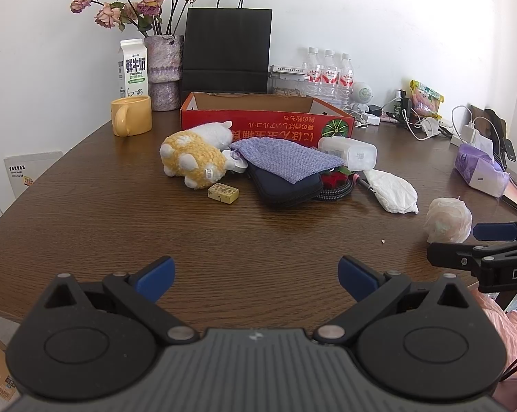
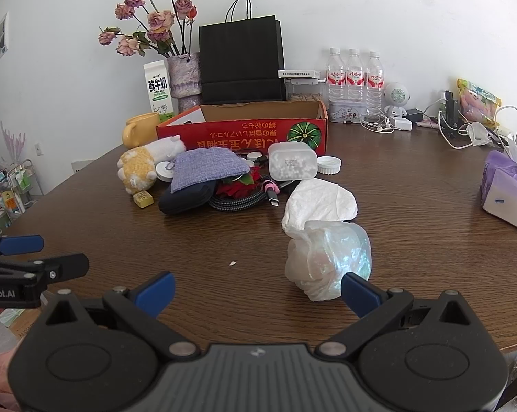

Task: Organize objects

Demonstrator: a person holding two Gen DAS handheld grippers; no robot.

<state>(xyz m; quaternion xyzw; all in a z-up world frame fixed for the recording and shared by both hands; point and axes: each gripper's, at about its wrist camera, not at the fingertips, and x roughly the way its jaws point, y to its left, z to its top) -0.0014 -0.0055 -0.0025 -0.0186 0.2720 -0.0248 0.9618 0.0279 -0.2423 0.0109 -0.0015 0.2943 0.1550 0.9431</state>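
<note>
Both grippers hover low over the brown tabletop [image 1: 86, 206], jaws spread wide and empty. The left gripper [image 1: 256, 276] faces a pile at frame centre: plush toy [image 1: 193, 158], blue pouch [image 1: 285, 158], red box [image 1: 265, 116] behind. The right gripper [image 2: 258, 292] sits near a crumpled plastic bag [image 2: 327, 257], lower right of centre.

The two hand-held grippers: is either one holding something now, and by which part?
Nothing is held. The left hand-held gripper and the right hand-held gripper are both open above the table.
</note>
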